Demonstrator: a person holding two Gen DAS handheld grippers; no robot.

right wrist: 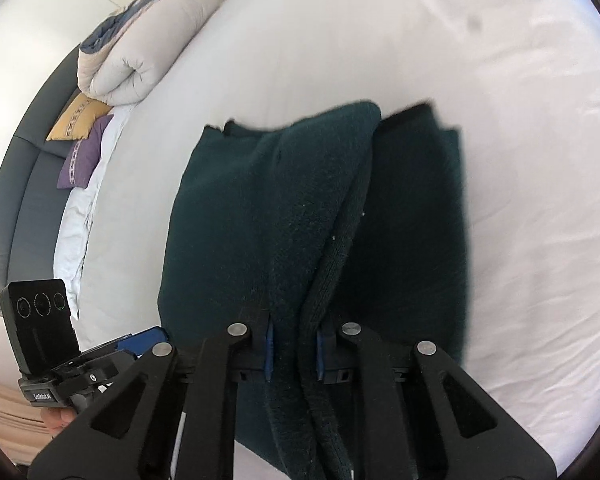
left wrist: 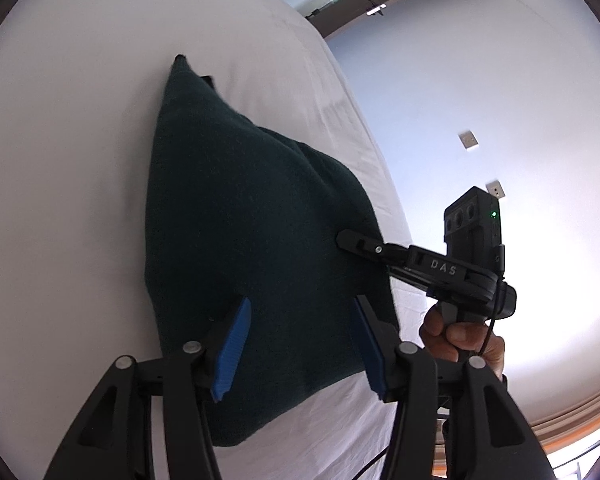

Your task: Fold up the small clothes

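A dark green knitted garment lay on a white bed sheet, partly folded, with one thick fold raised along its middle and a flatter layer lying to the right of it in the right wrist view. Its fabric looked fuzzy and thick, with a ribbed edge near the camera.

The right gripper had its blue pads pinched tight on that raised fold, the cloth bunched between them. The left gripper stood about half open over the near end of the garment; its blue pads were spread apart and pressed on nothing that could be seen.

The letters "DAS" were printed in white on the body of the right gripper, seen from the left wrist, where a hand gripped its handle. A small label on the left gripper was too small to read.

Beyond the garment, a rolled white duvet, a yellow cushion and a purple cushion sat against a grey padded headboard. A pale wall carried two small plates.
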